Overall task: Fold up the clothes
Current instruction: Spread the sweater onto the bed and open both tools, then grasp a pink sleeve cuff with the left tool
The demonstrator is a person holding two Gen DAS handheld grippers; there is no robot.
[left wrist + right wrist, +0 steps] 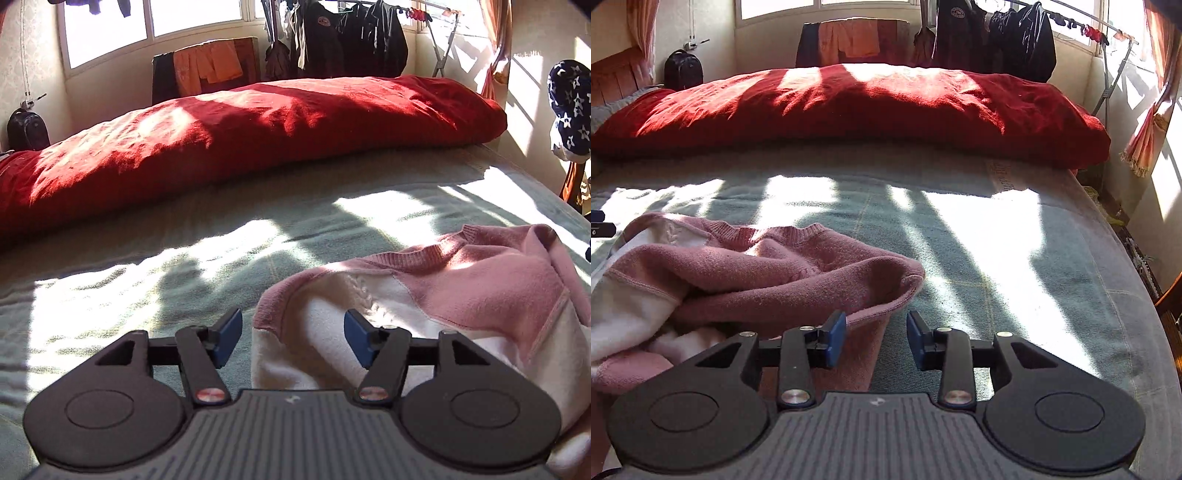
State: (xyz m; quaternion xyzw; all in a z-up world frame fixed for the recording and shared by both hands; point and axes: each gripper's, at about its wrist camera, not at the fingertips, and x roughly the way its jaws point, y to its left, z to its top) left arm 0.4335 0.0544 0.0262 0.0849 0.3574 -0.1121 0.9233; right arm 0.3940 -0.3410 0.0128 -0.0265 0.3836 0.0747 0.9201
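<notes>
Pink and white knit sweater lies rumpled on the pale green woven bedspread before you, sun striping the cloth. From your left wrist, the left gripper stands with its blue-padded jaws apart; the sweater's pink-edged white fold sits between them, gripped by neither pad. Behind, a long red quilt runs across the bed, and dark jackets hang on a rail at the window.

From your right wrist, the right gripper is also parted, its left pad just beside the sweater's pink hem, its right pad over bare bedspread. The red quilt again lies beyond.
</notes>
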